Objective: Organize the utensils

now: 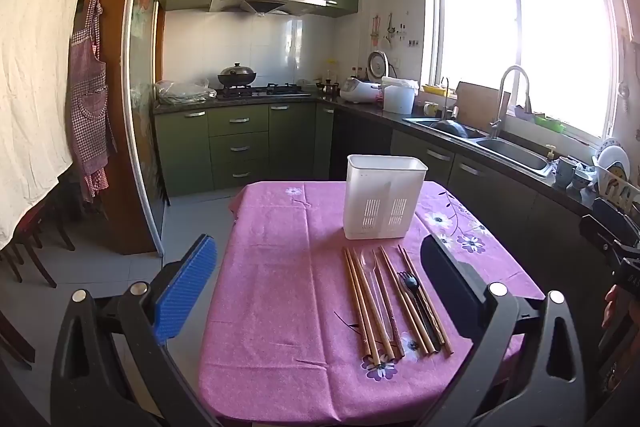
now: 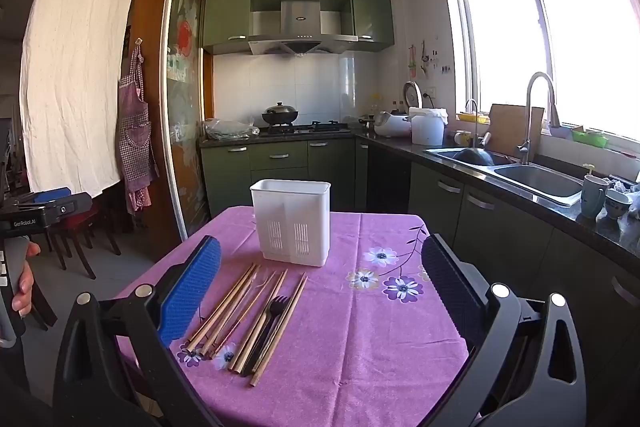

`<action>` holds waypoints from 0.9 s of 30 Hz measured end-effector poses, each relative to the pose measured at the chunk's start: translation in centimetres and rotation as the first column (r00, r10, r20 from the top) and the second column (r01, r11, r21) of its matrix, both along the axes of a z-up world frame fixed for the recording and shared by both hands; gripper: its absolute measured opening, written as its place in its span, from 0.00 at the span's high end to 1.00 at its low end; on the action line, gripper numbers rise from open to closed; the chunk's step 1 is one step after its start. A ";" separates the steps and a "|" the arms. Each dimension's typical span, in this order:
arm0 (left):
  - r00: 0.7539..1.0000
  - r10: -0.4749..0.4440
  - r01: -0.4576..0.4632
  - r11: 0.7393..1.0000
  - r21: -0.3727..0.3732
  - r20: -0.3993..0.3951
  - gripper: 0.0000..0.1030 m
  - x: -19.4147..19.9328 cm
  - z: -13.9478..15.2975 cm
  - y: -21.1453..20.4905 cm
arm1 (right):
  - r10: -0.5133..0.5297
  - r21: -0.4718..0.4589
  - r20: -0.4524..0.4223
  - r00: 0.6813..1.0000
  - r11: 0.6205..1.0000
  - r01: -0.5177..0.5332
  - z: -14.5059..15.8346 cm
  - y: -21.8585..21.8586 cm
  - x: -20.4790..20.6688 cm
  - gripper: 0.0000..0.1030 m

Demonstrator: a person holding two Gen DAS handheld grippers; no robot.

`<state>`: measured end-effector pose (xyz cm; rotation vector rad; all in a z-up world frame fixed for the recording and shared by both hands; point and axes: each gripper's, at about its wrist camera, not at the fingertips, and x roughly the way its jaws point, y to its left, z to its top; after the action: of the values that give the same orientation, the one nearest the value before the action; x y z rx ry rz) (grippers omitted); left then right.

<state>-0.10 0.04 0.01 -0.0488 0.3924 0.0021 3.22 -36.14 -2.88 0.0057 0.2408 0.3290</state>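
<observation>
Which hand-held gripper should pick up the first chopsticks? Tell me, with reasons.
Probably left. The chopsticks lie between the open left hand-held gripper's fingers, before the white holder. In the right view they sit beside the right hand-held gripper's blue finger, off-centre.

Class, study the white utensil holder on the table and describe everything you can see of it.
The white utensil holder is a rectangular, plastic-looking tub standing upright on the pink flowered tablecloth, open at the top. Two panels of vertical slots pierce its lower front. No utensil shows above its rim. The chopsticks lie just before it, apparently not touching.
</observation>
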 end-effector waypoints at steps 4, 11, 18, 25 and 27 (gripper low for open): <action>1.000 -0.006 0.006 1.000 -0.010 -0.005 0.06 -0.2 -0.1 0.2 | -0.004 -0.007 0.001 1.000 1.000 0.004 0.0 -0.1 0.0 0.04; 1.000 -0.006 0.006 1.000 -0.010 -0.026 0.06 0.2 0.4 -0.3 | 0.003 -0.014 0.002 1.000 1.000 -0.003 -0.4 -0.2 0.3 0.04; 0.999 -0.014 0.013 1.000 -0.016 -0.031 0.06 0.2 -0.6 0.3 | 0.006 -0.014 -0.002 1.000 1.000 -0.006 -0.2 0.6 0.0 0.04; 0.999 -0.017 0.017 1.000 -0.020 -0.038 0.06 0.1 -1.0 0.6 | 0.006 -0.013 -0.003 1.000 1.000 -0.006 -0.2 0.8 -0.1 0.04; 0.999 -0.020 0.019 1.000 -0.022 -0.041 0.06 0.1 -1.1 0.7 | 0.009 -0.014 -0.005 1.000 1.000 -0.009 -0.2 0.9 0.0 0.04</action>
<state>0.03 0.73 -1.12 -0.0664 0.4346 -0.0203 3.18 -35.24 -3.11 -0.0083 0.2483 0.3361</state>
